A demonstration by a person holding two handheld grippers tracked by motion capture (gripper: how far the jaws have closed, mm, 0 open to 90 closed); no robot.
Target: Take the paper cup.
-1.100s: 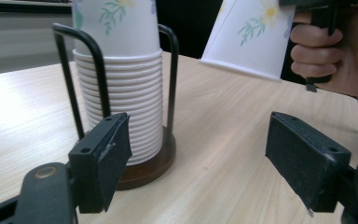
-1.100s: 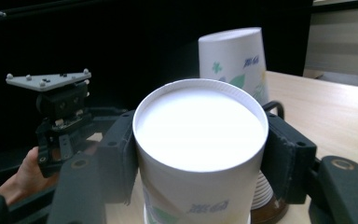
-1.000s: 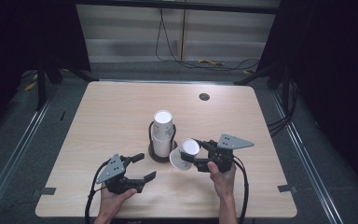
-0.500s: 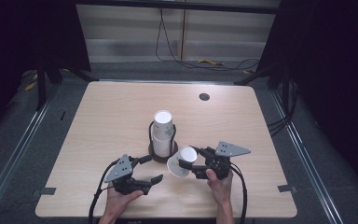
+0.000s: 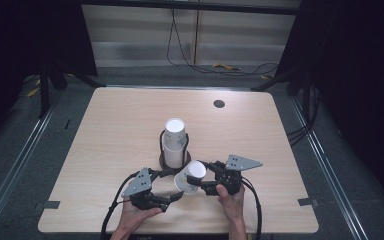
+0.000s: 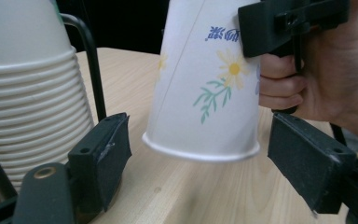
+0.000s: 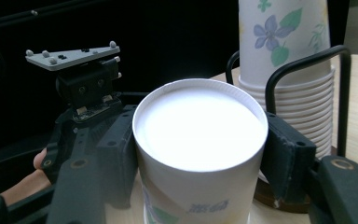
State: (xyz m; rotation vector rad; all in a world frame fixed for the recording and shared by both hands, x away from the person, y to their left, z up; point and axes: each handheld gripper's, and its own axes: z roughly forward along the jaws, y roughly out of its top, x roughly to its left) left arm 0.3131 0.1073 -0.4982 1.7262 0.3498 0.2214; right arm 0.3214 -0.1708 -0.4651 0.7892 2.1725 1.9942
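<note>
A floral paper cup (image 5: pixel 190 177) hangs upside down, tilted, just above the table, with my right gripper (image 5: pixel 201 179) shut on its upper body; its white base (image 7: pixel 200 123) faces the right gripper view, and the pads (image 7: pixel 286 156) press on both sides. My left gripper (image 5: pixel 172 189) is to its left. In the left gripper view the cup's rim (image 6: pixel 200 151) hangs between the left jaws, which have just been closing, though the pads (image 6: pixel 105 149) stay clear of it. A stack of cups (image 5: pixel 174 139) stands in a black wire holder (image 5: pixel 162 145) behind.
The stack (image 6: pixel 23 93) is close beside the left gripper's left jaw. The wooden table (image 5: pixel 115 125) has a round dark grommet (image 5: pixel 219 104) at the back right. Both hands are near the table's front edge. Cables lie on the floor beyond.
My right gripper has brought the cup lower and toward the front left. The left gripper has moved right, so the cup's rim now hangs between its jaws.
</note>
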